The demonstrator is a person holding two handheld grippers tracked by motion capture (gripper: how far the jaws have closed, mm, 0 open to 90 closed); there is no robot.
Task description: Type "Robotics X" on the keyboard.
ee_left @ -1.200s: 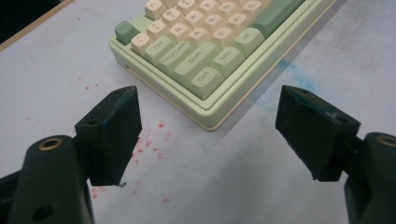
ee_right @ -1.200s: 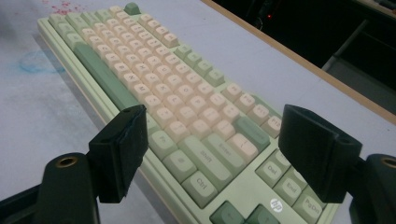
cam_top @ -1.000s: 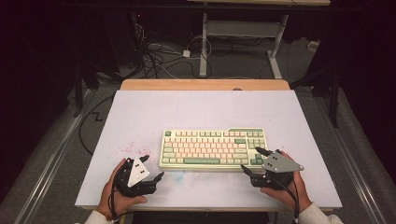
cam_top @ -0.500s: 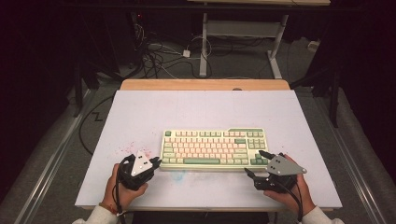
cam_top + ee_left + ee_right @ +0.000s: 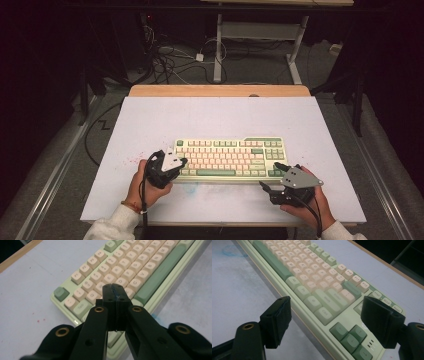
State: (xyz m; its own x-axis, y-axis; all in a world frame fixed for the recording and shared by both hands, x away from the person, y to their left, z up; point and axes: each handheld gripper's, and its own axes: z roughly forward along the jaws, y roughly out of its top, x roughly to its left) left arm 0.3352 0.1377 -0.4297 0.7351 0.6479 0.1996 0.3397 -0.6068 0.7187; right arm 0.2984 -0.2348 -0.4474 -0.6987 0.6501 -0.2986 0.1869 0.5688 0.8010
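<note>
A cream and green keyboard point(image 5: 227, 156) lies flat near the front middle of the white table point(image 5: 220, 120). My left gripper point(image 5: 181, 163) is shut with nothing in it. Its tips hang over the keyboard's point(image 5: 130, 267) left end, above the lower letter rows, as the left gripper view point(image 5: 115, 291) shows. My right gripper point(image 5: 270, 176) is open at the keyboard's front right corner. In the right gripper view the right gripper point(image 5: 332, 315) straddles the near edge of the keyboard point(image 5: 312, 282) by the arrow keys, one jaw over the table and one over the keys.
Pink specks point(image 5: 132, 159) and a faint blue smudge point(image 5: 190, 187) mark the table in front of the keyboard. A wooden strip point(image 5: 220, 91) runs along the far edge. Beyond it are table legs and cables point(image 5: 170, 57) on a dark floor.
My left gripper has moved right and forward from the bare table onto the keyboard's left end. My right gripper has drifted slightly back toward the person, staying open.
</note>
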